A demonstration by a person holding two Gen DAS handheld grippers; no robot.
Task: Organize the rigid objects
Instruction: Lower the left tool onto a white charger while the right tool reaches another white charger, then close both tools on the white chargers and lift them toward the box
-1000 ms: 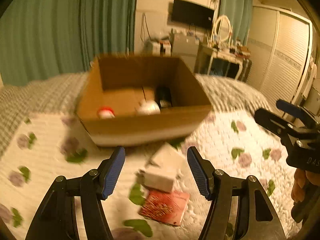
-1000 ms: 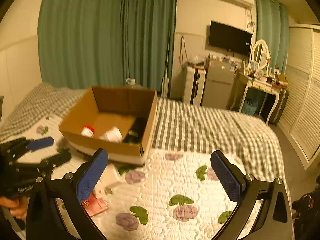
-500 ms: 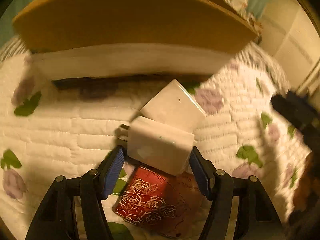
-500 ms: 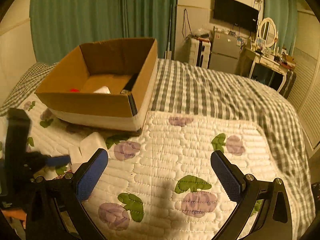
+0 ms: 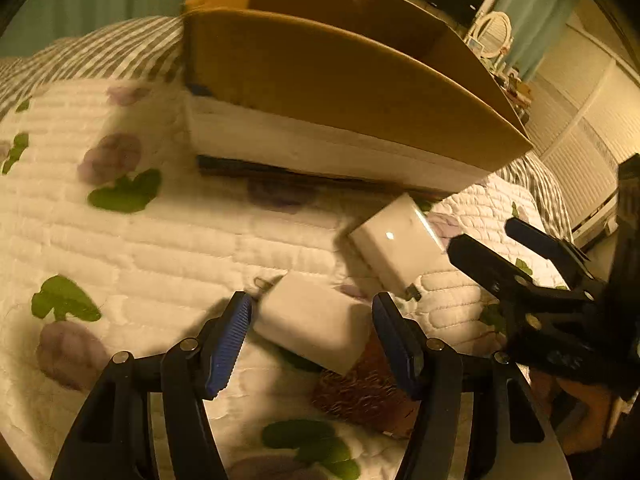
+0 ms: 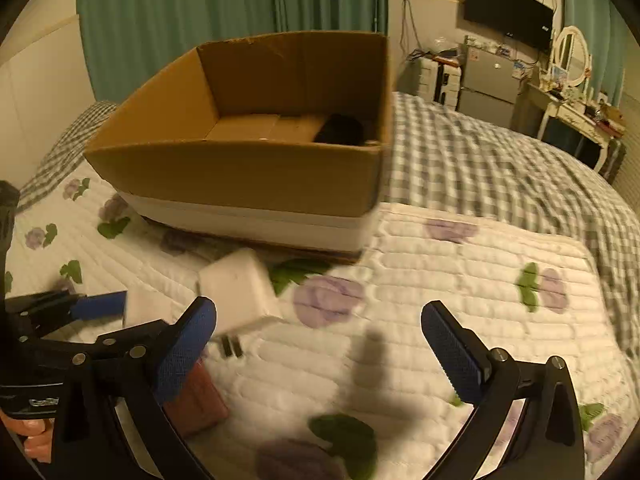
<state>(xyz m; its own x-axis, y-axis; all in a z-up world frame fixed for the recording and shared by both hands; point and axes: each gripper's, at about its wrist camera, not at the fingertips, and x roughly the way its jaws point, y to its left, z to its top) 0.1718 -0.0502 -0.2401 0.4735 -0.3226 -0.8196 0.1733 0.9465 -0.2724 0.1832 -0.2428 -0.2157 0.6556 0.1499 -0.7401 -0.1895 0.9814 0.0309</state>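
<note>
Left gripper (image 5: 312,320) closing around near white adapter (image 5: 316,322), pads not pressing yet. Square the pads on its flat sides, clear of the red box (image 5: 360,392) underneath. Right gripper (image 6: 320,344) spread, empty, beside second adapter (image 6: 236,288). Cardboard box (image 6: 240,176) just behind.

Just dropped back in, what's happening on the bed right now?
A person is tidying loose items off the floral quilt into the cardboard box. The left gripper is straddling a white charger block, its fingers closing but not yet pressing on it. A second white charger and a red patterned packet lie next to it. The right gripper hangs open over bare quilt, holding nothing.
</note>
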